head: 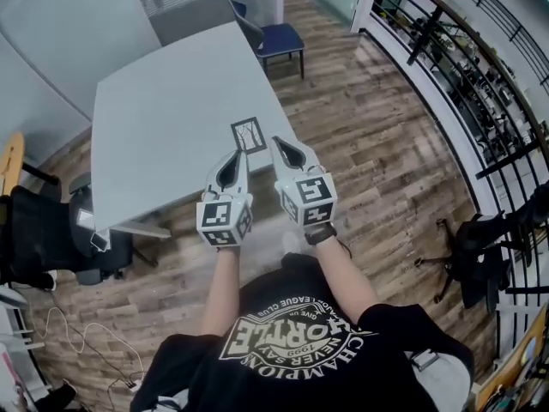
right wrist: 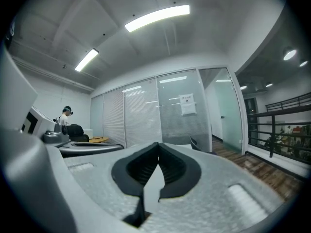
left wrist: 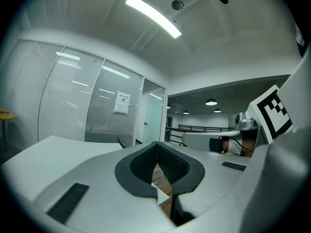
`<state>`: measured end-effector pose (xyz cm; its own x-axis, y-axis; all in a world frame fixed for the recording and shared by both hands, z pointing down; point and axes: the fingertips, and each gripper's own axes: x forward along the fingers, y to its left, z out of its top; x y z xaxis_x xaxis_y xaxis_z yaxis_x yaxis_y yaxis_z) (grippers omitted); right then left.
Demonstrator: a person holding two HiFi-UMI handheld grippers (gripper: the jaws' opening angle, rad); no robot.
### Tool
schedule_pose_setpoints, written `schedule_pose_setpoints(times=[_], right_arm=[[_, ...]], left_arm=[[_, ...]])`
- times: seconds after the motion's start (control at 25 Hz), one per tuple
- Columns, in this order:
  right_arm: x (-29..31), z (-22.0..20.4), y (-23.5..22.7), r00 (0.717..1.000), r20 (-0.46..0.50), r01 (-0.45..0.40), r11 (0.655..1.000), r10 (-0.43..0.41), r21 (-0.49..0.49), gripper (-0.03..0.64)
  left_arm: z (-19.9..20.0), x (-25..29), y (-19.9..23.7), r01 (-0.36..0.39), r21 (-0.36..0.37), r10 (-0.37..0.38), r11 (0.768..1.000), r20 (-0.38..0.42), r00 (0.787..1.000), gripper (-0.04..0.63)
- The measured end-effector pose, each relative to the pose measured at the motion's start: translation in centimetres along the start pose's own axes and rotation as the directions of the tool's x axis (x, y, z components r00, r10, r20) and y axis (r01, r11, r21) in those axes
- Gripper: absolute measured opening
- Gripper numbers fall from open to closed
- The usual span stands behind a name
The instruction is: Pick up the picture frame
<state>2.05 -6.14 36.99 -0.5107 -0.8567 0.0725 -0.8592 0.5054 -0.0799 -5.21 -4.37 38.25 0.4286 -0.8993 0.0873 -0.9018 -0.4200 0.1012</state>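
L gripper (head: 238, 154) clenched, pads together, nothing btwn them; R gripper (head: 280, 142) same, shut tight & empty. Both held out side by side in front of the person, pointing roughly level over the near edge of the grey table (head: 163, 118)

Picture frame (head: 249, 133) lies flat on that table, close to its near edge, just ahead of the two tips & about btwn them. Dark border, pale middle w/ some thin drawing, too small to read. Neither gripper touches it

Step in hand, as I judge it: the approach, grasp not yet begun. To do it well:
- open the jaws of one gripper before closing in, shut jaws will only shove the frame
- flat thin thing, so tip the nose down & take one border btwn the pads, not the whole width
- frame sits near the table edge; a careless nudge could push it off, so come in slow & square to a side
- other gripper can steady the far side if it skates

Containers: none in any view, no box, tray or bin. Beyond the table only a blue chair (head: 279, 37), wood floor (head: 369, 144) & a railing (head: 480, 58)
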Motion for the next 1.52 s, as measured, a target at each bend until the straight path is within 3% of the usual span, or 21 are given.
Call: schedule_pose_setpoints(times=[0.16,0.32,0.64,0.92,1.16,1.36,1.52], right_arm=[[3.8,0.6,-4.8,0.999,0.012,-0.038,0.999,0.038,0.022,-0.002],[6.5,0.8,-6.5,0.994,0.031,-0.108,0.994,0.108,0.024,-0.002],[13.0,-4.8,-7.0,0.979,-0.131,-0.144,0.985,0.156,0.092,-0.002],[19.5,-12.1,-7.4,0.932,-0.303,-0.174,0.979,0.197,0.104,0.0],[25.2,-16.7,-8.6,0.89,-0.416,-0.162,0.982,0.188,0.097,0.0],[28.7,-21.1,-10.4,0.845,-0.505,-0.141,0.984,0.177,0.11,0.0],[30.9,-24.6,-11.5,0.807,-0.567,-0.117,0.986,0.164,0.119,0.0]], left_arm=[[0.1,5.6,0.1,-0.034,0.022,0.034,0.999,-0.009,0.999,0.006],[-0.5,8.8,1.1,-0.082,0.017,0.083,0.996,-0.035,0.996,0.006],[-4.2,11.0,6.6,-0.141,-0.018,0.137,0.99,-0.158,0.978,0.006],[-10.5,15.5,11.8,-0.129,-0.047,0.112,0.99,-0.269,0.957,0.006],[-14.9,19.9,16.7,-0.118,-0.147,0.061,0.982,-0.346,0.936,0.006],[-18.4,23.6,19.3,-0.112,-0.179,0.027,0.978,-0.422,0.906,0.008],[-21.5,25.5,21.5,-0.122,-0.21,0.006,0.97,-0.481,0.877,0.045]])
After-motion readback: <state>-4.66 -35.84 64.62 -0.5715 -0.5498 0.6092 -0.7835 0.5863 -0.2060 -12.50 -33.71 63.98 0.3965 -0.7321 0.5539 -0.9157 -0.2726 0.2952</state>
